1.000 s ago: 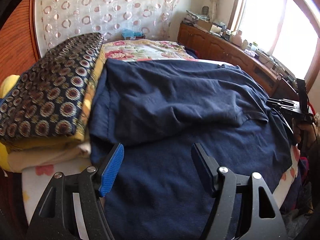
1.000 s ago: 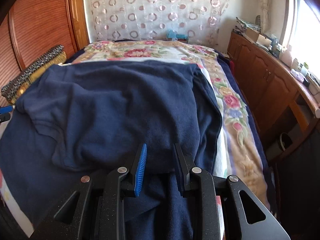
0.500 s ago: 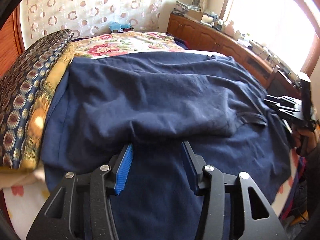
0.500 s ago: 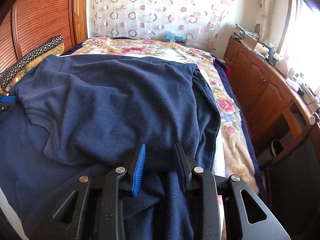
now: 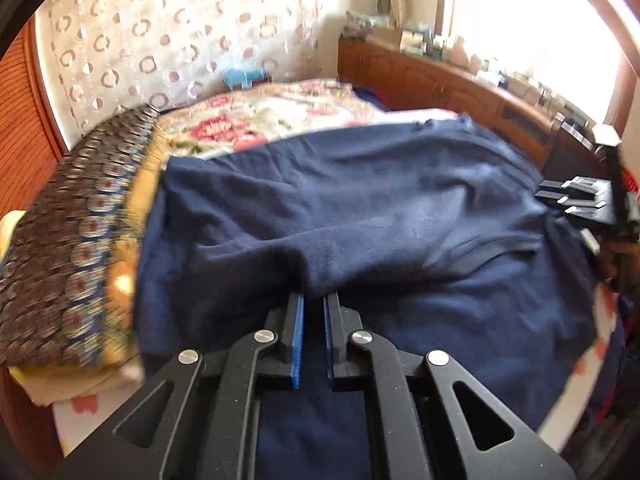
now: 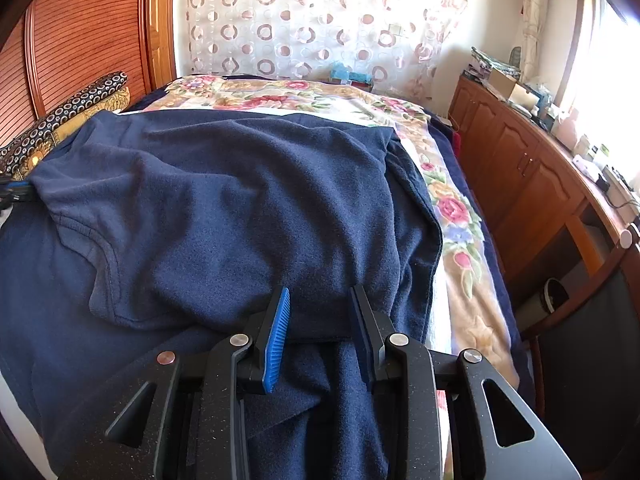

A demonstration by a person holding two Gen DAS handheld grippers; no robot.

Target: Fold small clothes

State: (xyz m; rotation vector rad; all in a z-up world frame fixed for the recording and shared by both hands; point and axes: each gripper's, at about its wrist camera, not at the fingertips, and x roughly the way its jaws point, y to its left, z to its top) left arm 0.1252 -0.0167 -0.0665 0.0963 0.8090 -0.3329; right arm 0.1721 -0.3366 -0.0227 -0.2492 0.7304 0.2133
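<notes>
A dark navy garment (image 5: 360,216) lies spread on the bed, its upper part folded over toward me. My left gripper (image 5: 314,300) is shut on the folded edge of the navy garment, which bunches up at the fingertips. In the right wrist view the same garment (image 6: 240,208) fills the bed. My right gripper (image 6: 318,300) is open, its two fingers straddling the garment's near folded edge. The right gripper also shows at the right edge of the left wrist view (image 5: 576,196).
A patterned dark cushion (image 5: 68,240) on a yellow blanket lies along the bed's left side. A floral bedspread (image 6: 452,208) shows under the garment. A wooden cabinet (image 6: 532,184) with clutter runs along the right wall under the window. A wooden headboard (image 6: 80,40) stands at the left.
My left gripper moved forward to the garment's folded edge and closed on it. My right gripper opened wider at the near edge.
</notes>
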